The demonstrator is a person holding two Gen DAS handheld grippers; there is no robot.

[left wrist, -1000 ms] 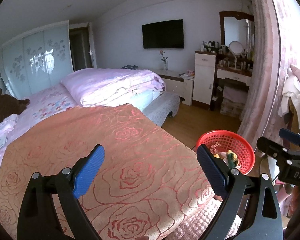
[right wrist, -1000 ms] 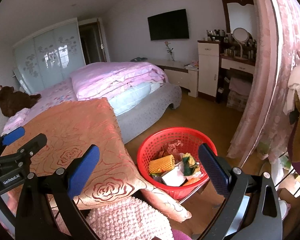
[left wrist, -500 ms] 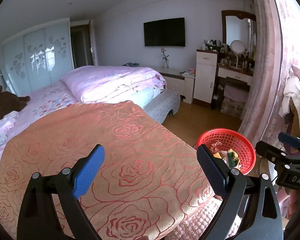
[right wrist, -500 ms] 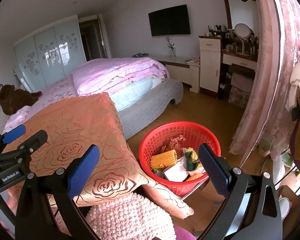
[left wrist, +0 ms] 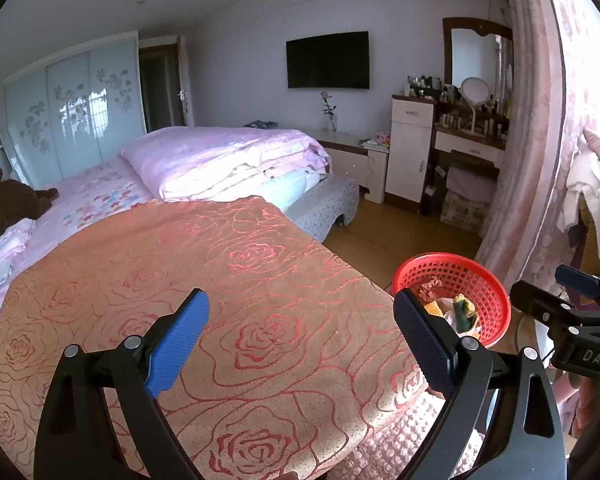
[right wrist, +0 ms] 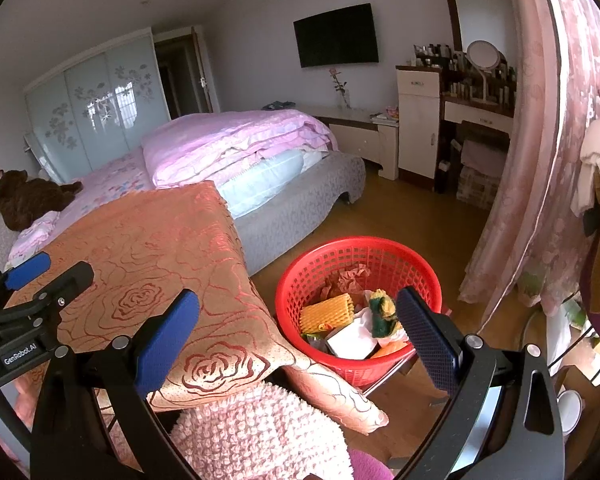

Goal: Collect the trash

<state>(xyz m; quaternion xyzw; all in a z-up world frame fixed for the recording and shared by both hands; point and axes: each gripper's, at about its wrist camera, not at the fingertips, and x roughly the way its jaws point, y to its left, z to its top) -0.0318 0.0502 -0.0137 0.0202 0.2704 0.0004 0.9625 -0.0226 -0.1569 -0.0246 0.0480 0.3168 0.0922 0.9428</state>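
A red mesh basket stands on the wood floor beside the bed and holds trash: a yellow foam net, a green and yellow scrap, white paper and crumpled brown paper. It also shows in the left wrist view. My right gripper is open and empty, above the basket's near side. My left gripper is open and empty over the orange rose-patterned blanket. Each gripper shows at the edge of the other's view.
A bed with a folded pink quilt fills the left. A pink knobbly cloth lies under the blanket's corner. A pink curtain, a dressing table, a white cabinet and a wall TV stand to the right and back.
Both grippers have risen and tilted slightly; the basket sits a little lower in both views. Both stay open and empty.
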